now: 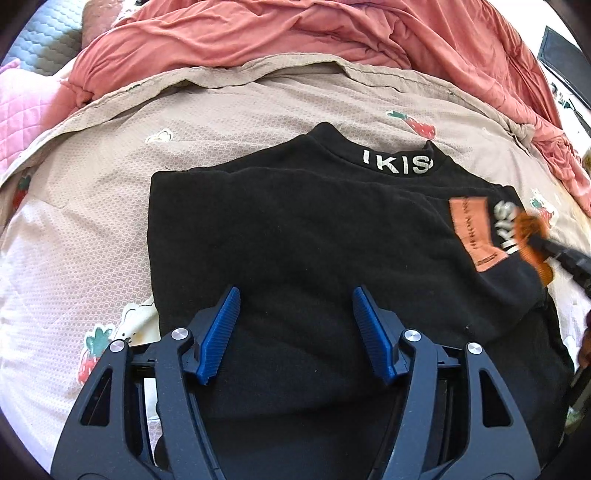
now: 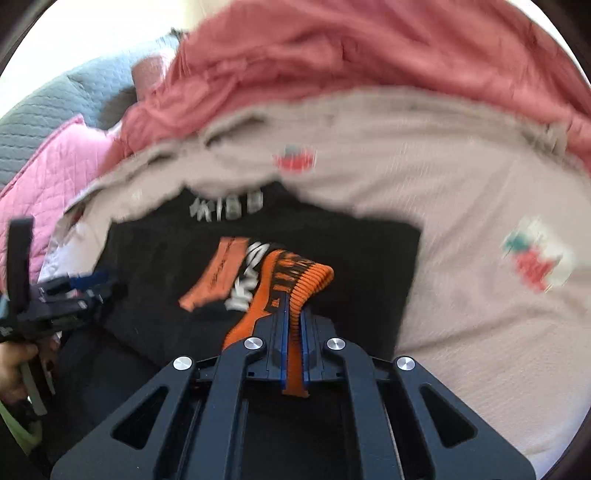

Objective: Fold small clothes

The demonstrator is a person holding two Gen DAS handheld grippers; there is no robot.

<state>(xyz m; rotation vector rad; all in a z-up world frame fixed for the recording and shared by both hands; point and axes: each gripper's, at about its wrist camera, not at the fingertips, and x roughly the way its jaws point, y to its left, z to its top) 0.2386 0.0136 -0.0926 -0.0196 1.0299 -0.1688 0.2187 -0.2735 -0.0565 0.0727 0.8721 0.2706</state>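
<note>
While its blue-padded fingers stand wide apart with nothing between them, the left hand-held gripper (image 1: 293, 332) hovers over the near half of a black sweater (image 1: 295, 240). This sweater lies flat just ahead of and beneath the fingers, its collar lettered in white at the far end, an orange patch (image 1: 474, 232) on the sleeve off to the right. To that side, the right hand-held gripper (image 2: 293, 332) is clamped shut on the sleeve's orange ribbed cuff (image 2: 306, 284), holding it lifted above the sweater's body; the view from it is blurred. Beneath the sweater spreads a beige bed sheet (image 1: 258, 110) printed with strawberries. Beyond the collar lies a rumpled coral blanket (image 1: 258, 33), and far to the left a pink quilted pillow (image 1: 26, 114).
</note>
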